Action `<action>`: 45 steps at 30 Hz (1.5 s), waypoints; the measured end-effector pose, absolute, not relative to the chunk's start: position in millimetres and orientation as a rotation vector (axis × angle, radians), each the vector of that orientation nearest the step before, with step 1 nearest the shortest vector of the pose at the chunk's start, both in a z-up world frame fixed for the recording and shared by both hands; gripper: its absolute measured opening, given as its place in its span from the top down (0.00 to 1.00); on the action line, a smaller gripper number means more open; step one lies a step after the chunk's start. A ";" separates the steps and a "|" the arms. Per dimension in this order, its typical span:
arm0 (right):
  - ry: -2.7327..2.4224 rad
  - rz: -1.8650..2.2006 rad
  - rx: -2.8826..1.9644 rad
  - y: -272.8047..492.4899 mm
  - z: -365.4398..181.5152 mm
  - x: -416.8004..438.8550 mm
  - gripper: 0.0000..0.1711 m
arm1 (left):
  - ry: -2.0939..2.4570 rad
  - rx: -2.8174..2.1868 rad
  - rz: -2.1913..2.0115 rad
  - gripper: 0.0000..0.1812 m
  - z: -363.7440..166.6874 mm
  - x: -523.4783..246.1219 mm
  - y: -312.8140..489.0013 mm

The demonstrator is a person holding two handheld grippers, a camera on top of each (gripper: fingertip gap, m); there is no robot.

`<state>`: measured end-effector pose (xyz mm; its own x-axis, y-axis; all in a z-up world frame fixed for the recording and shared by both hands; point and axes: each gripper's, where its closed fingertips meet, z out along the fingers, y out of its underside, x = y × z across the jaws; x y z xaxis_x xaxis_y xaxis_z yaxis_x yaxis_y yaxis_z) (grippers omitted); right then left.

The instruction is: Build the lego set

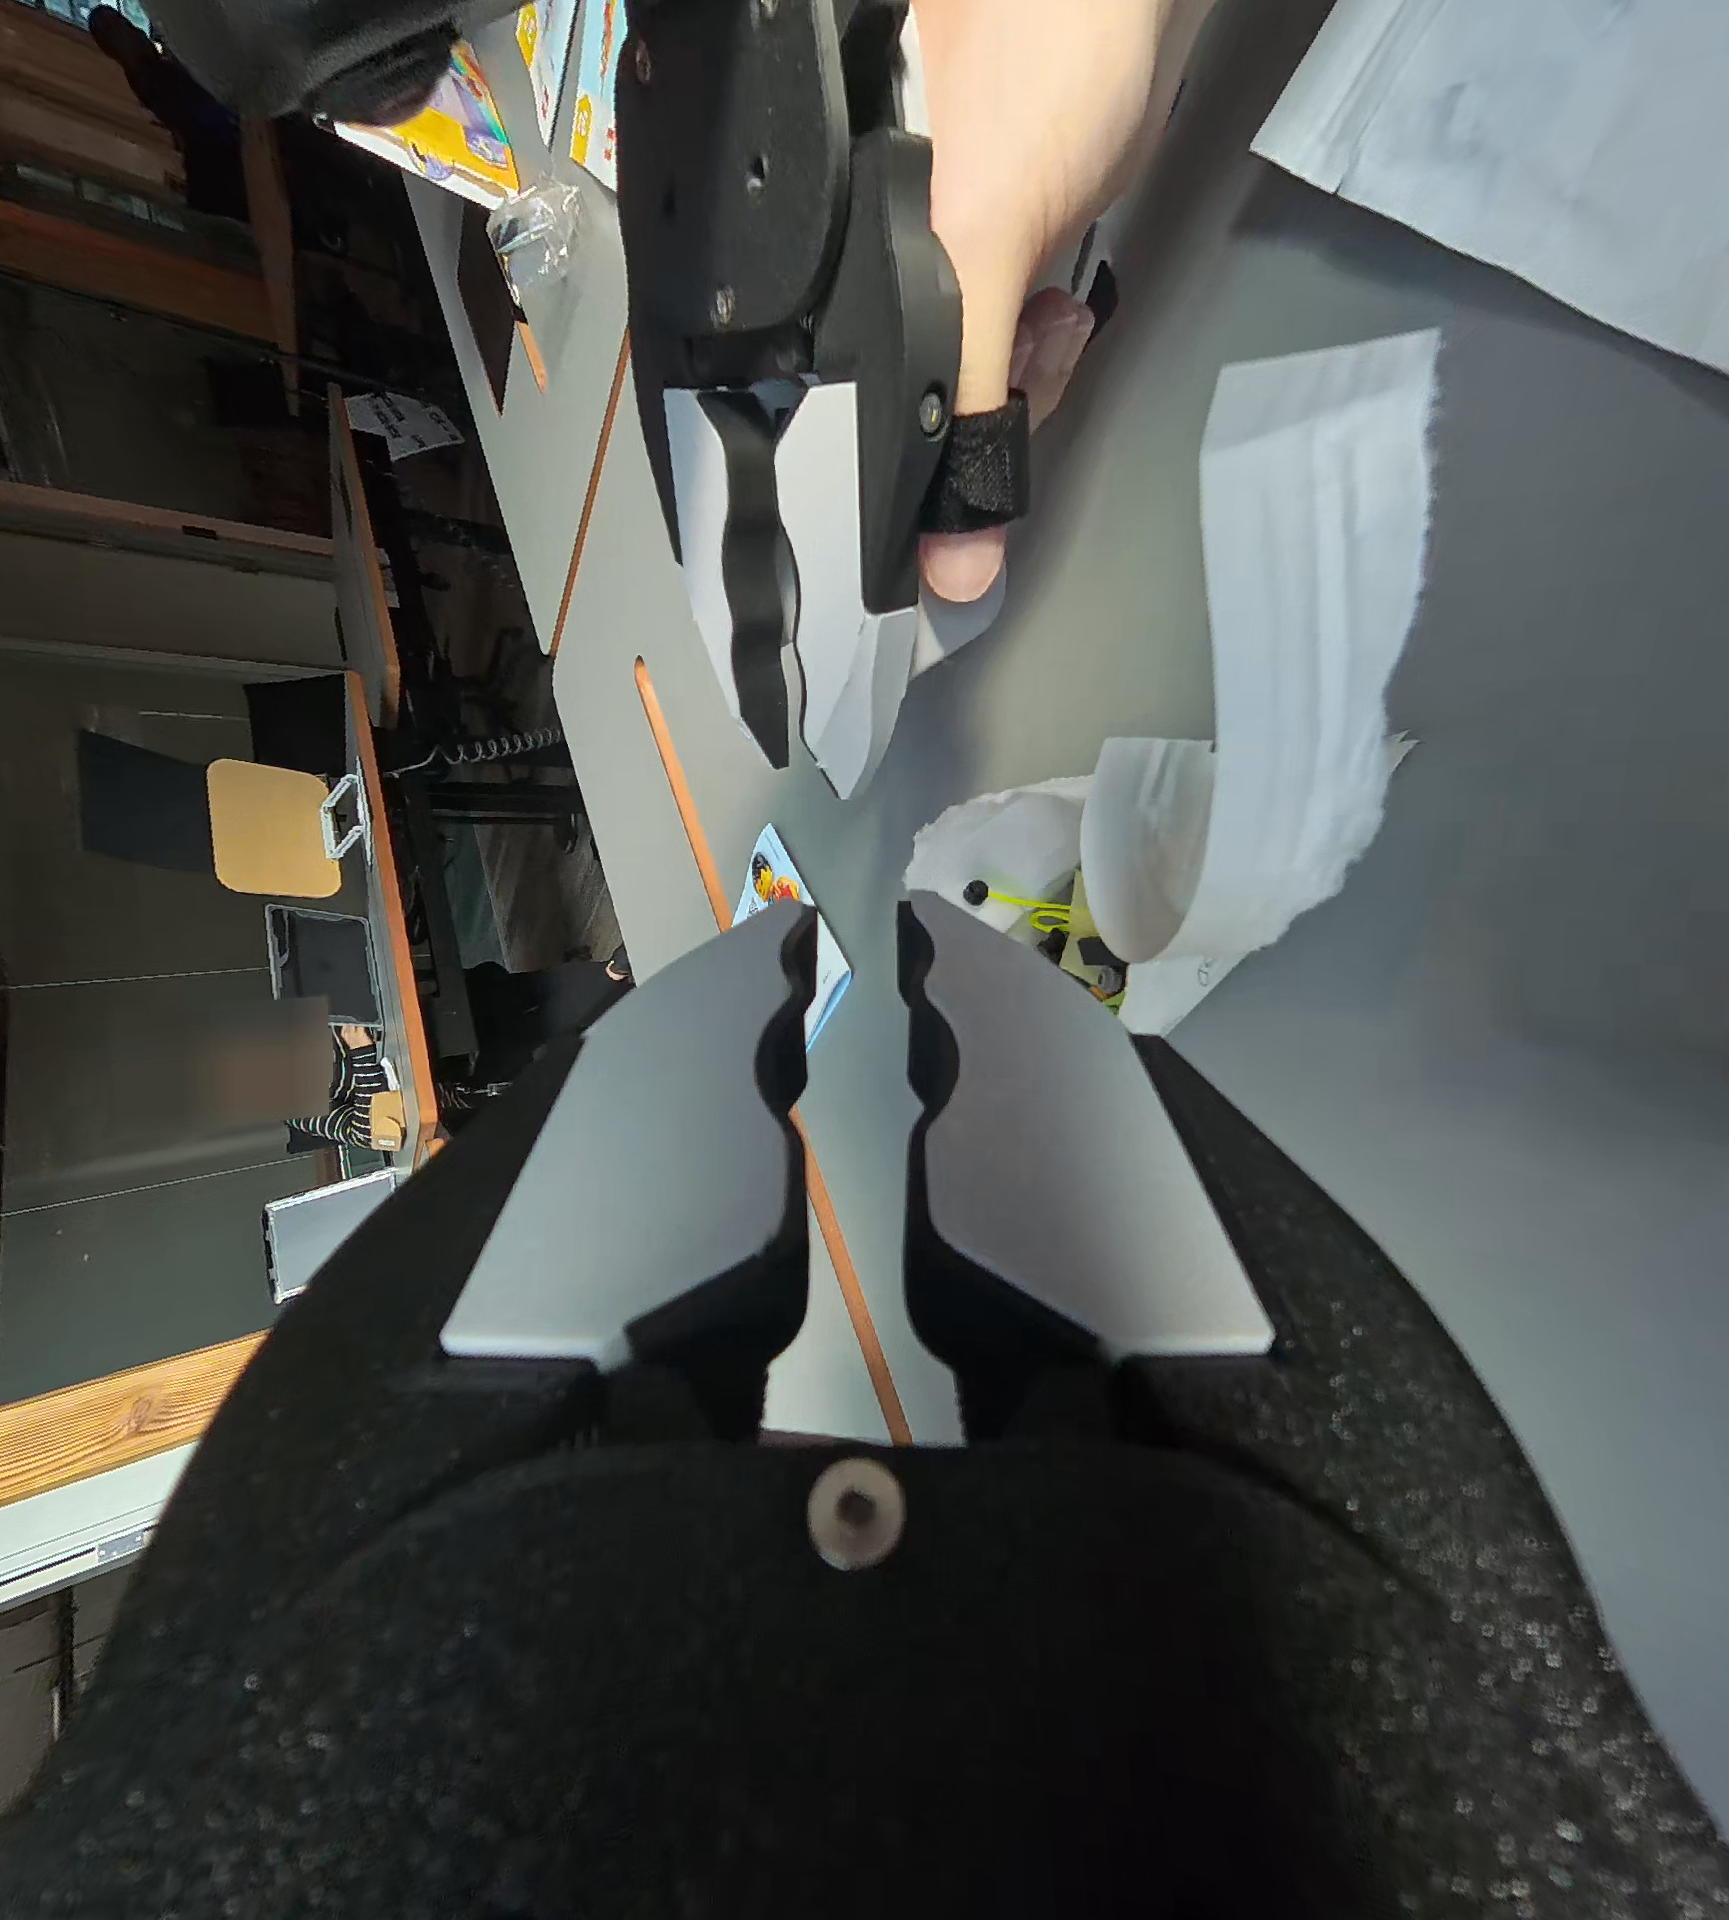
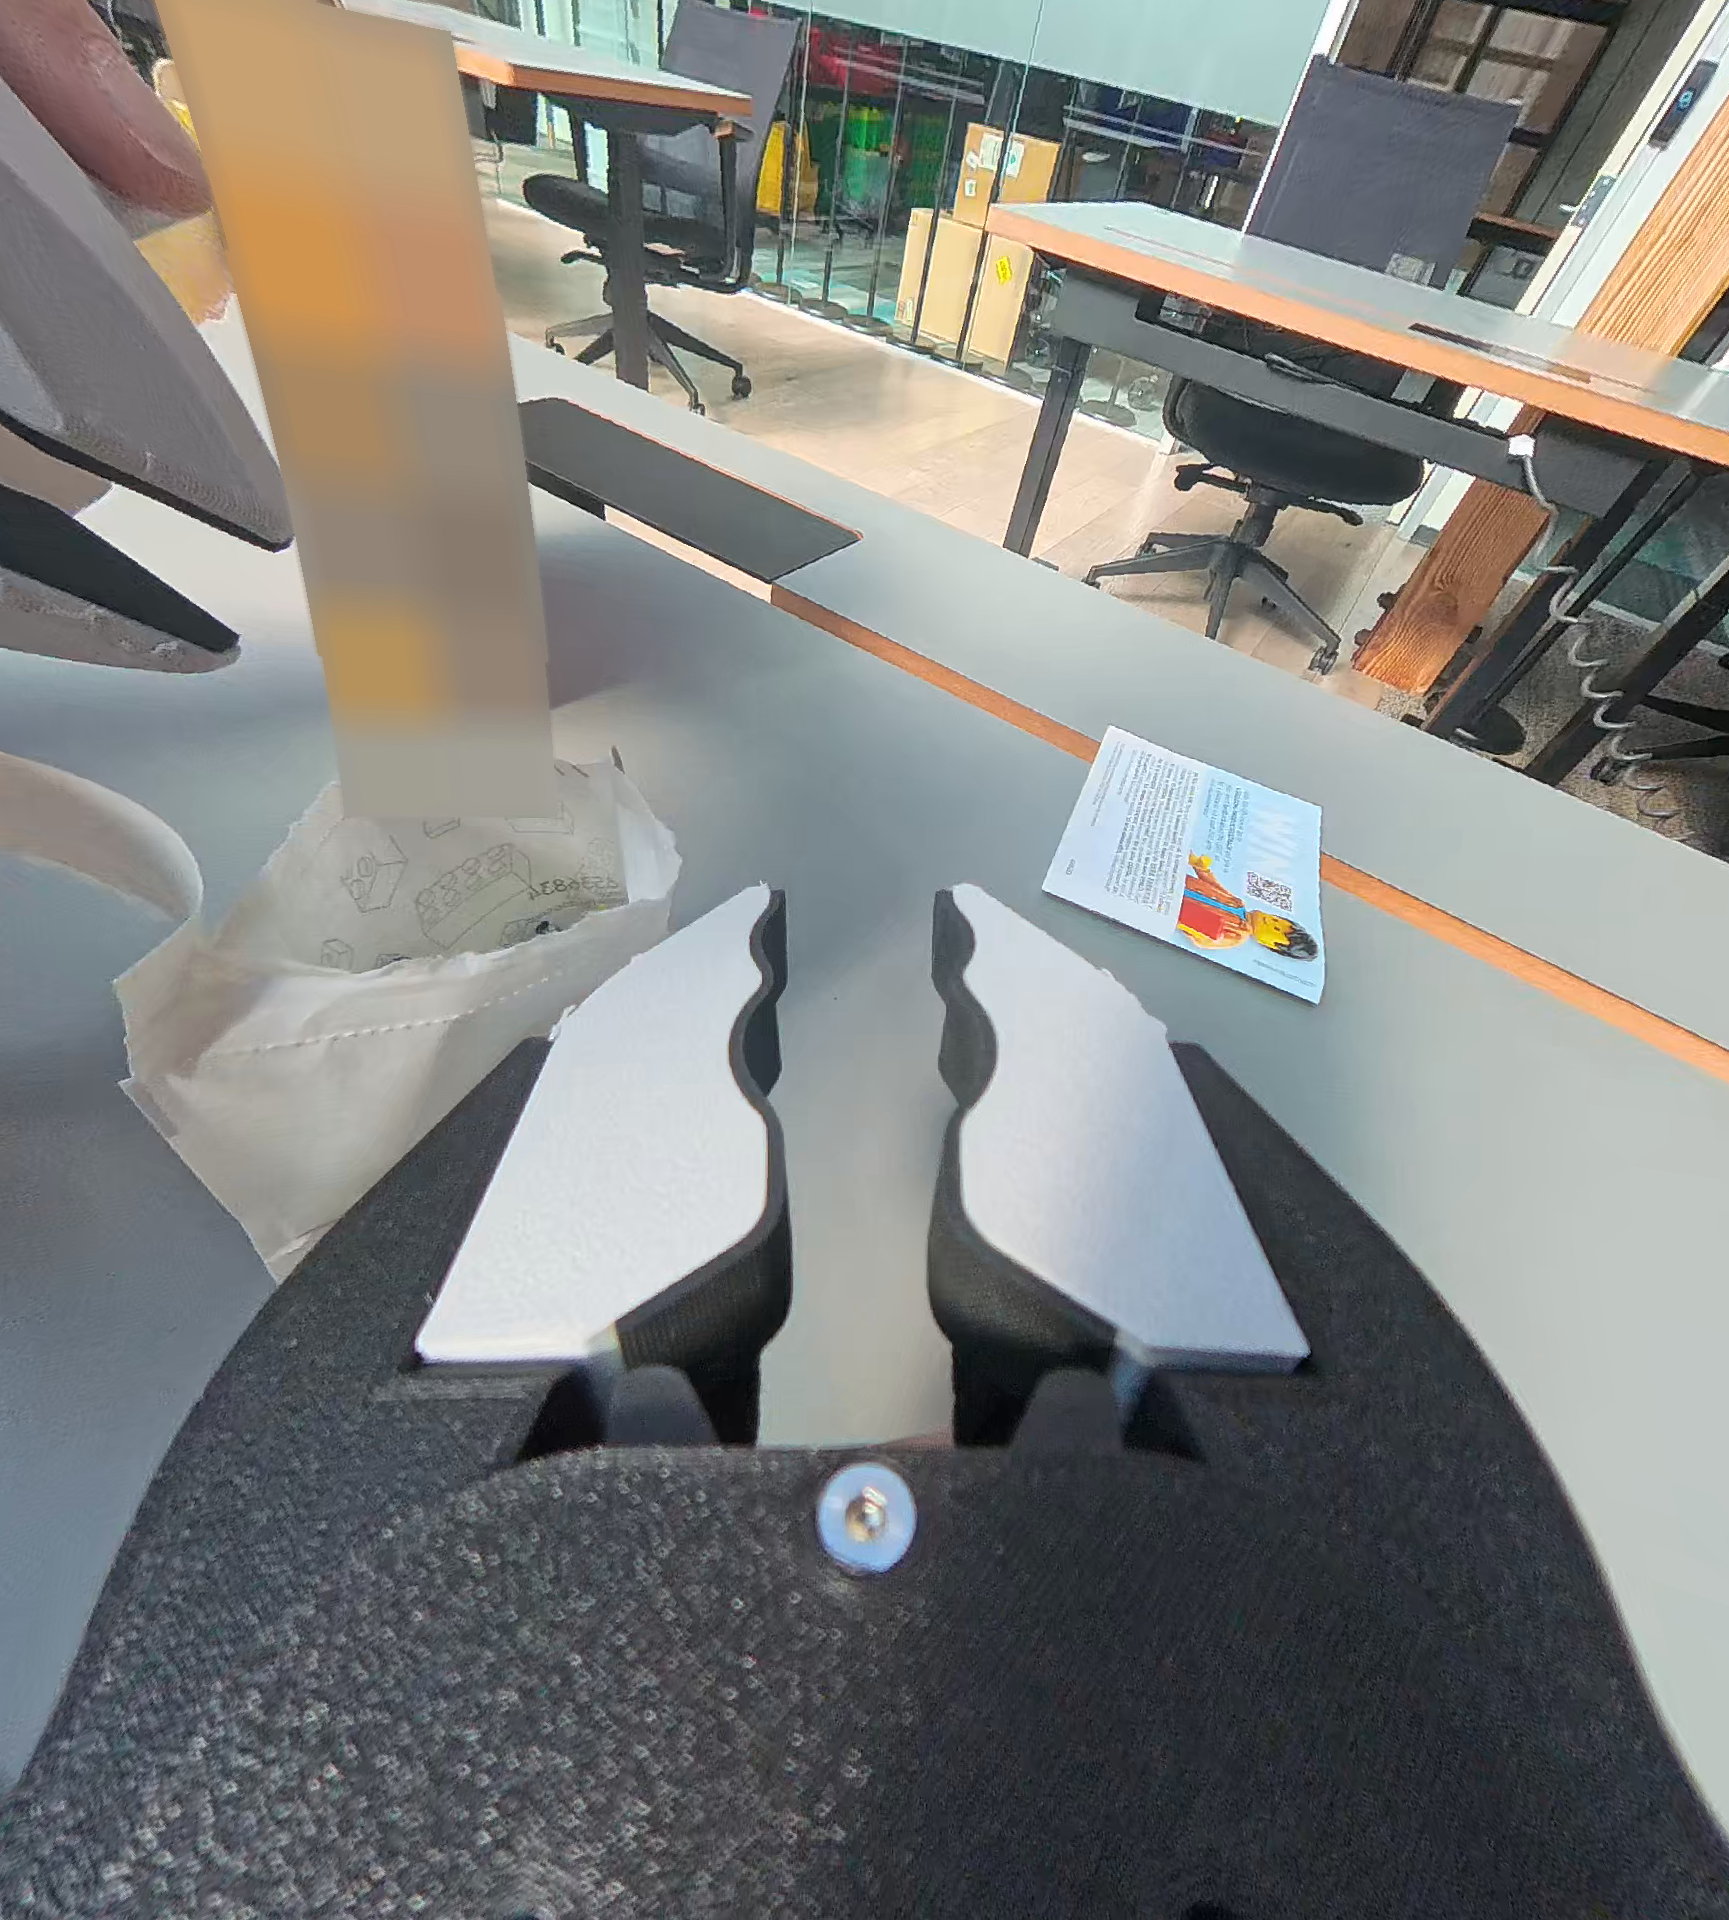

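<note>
A torn-open white paper bag (image 2: 403, 997) lies on the grey table (image 2: 943, 727). In the left wrist view its mouth shows several small Lego parts (image 1: 1068, 935), black and yellow-green. My left gripper (image 1: 858, 920) is open and empty, tips just left of the bag's mouth. It also shows at the upper left of the right wrist view (image 2: 247, 592), above the bag. My right gripper (image 2: 860, 904) is open and empty, low over the table right of the bag. In the left wrist view it (image 1: 808, 769) hangs in a hand above the bag.
A small printed leaflet (image 2: 1192, 862) lies right of the bag, near the table's orange seam (image 2: 1462, 935). A torn paper strip (image 1: 1307, 623) curls off the bag. A large white sheet (image 1: 1566, 156), colourful booklets (image 1: 465, 125) and a clear plastic bag (image 1: 527, 229) lie farther off. Some 10 cm of space lies between my two pairs of fingers.
</note>
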<state>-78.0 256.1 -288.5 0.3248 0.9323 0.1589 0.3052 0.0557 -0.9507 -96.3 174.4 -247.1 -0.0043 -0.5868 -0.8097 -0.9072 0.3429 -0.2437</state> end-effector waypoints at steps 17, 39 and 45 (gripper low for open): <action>-1.583 0.652 -1.819 260.2 -308.4 40.6 0.86 | 1.623 -1.327 0.414 0.92 -223.6 -100.9 170.1; -1.816 0.611 -1.671 219.1 -291.1 -16.9 0.91 | 1.516 -1.370 0.407 0.92 -201.9 -120.2 172.7; -2.092 0.571 -1.548 185.1 -290.0 -98.6 0.83 | 1.497 -1.379 0.381 0.92 -198.7 -125.3 172.9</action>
